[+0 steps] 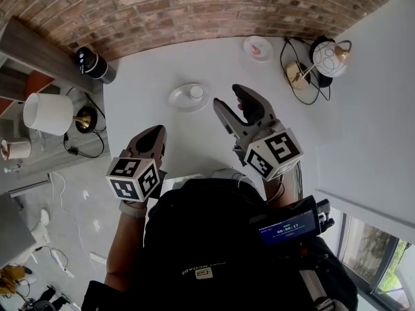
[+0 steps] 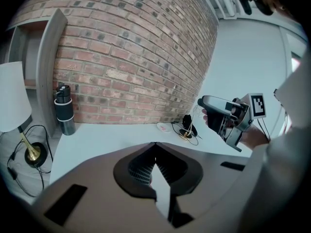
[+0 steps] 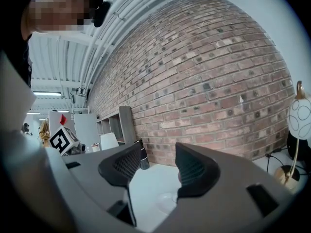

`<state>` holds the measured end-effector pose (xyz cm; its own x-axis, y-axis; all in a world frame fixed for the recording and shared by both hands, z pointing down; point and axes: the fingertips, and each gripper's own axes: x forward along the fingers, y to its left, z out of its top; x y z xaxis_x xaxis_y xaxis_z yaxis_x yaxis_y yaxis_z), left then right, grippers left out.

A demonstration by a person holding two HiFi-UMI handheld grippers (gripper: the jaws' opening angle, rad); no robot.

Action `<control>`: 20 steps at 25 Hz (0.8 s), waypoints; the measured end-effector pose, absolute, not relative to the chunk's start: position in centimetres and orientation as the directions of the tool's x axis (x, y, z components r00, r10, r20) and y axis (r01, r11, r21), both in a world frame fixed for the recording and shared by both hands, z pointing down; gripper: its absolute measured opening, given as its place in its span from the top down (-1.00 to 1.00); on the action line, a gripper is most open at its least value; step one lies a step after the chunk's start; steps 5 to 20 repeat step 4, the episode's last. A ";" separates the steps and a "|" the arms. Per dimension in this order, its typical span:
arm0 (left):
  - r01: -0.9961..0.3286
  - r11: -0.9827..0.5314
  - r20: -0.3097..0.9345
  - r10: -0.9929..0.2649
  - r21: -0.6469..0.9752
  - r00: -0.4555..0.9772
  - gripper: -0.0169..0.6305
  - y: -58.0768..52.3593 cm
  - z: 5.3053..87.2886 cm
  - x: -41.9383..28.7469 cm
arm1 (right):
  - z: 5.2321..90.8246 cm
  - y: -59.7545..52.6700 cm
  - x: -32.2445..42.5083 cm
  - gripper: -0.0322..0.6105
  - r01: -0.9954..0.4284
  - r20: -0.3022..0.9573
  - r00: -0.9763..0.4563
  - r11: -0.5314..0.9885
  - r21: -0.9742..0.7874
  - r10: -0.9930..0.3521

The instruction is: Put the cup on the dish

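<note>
- Brickwork point(image 1: 194, 5) is running along the far edge of the white table point(image 1: 155, 63), which is filling the middle of the head view.
- I am seeing the person's dark torso point(image 1: 207, 238) taking up the lower part of that view, with both grippers being held out over the near side of the table.
- A shaded lamp point(image 1: 48, 113) is standing beside the table's left edge. A globe lamp point(image 1: 329, 58) on a brass stem is resting at the far right corner, with its cable looping round it.
- The right gripper point(image 1: 233, 101) is being held with its jaws well apart and nothing is sitting between them. In the right gripper view I am looking through the gap at tabletop and wall.
- The left gripper point(image 1: 155, 132) is being held with its jaws pressed together at the tips, gripping nothing.
- A dark bottle point(image 1: 95, 64) with a pale band is standing at the table's far left corner.
- The dish point(image 1: 178, 101) is lying near the table's centre, near the right gripper's tips on their left and not touching them.
- A smaller pinkish saucer point(image 1: 258, 47) is lying close to the wall.
- The cup point(image 1: 196, 91), small and white, is sitting on the dish, toward its right side.
</note>
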<state>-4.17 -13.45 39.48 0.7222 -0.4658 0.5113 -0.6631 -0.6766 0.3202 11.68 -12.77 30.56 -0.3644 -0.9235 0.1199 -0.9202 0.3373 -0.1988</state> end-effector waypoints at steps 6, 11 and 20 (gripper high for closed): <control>-0.667 -0.669 0.509 -0.470 0.327 0.721 0.93 -13.7 39.6 -4.4 | 30.9 -12.9 11.5 0.20 -0.918 0.123 -0.366 0.337 -0.208 -0.922; -0.667 -0.669 0.509 -0.470 0.327 0.721 0.93 -13.7 39.6 -4.4 | 30.9 -12.9 11.5 0.20 -0.918 0.123 -0.366 0.337 -0.208 -0.922; -0.667 -0.669 0.509 -0.470 0.327 0.721 0.93 -13.7 39.6 -4.4 | 30.9 -12.9 11.5 0.20 -0.918 0.123 -0.366 0.337 -0.208 -0.922</control>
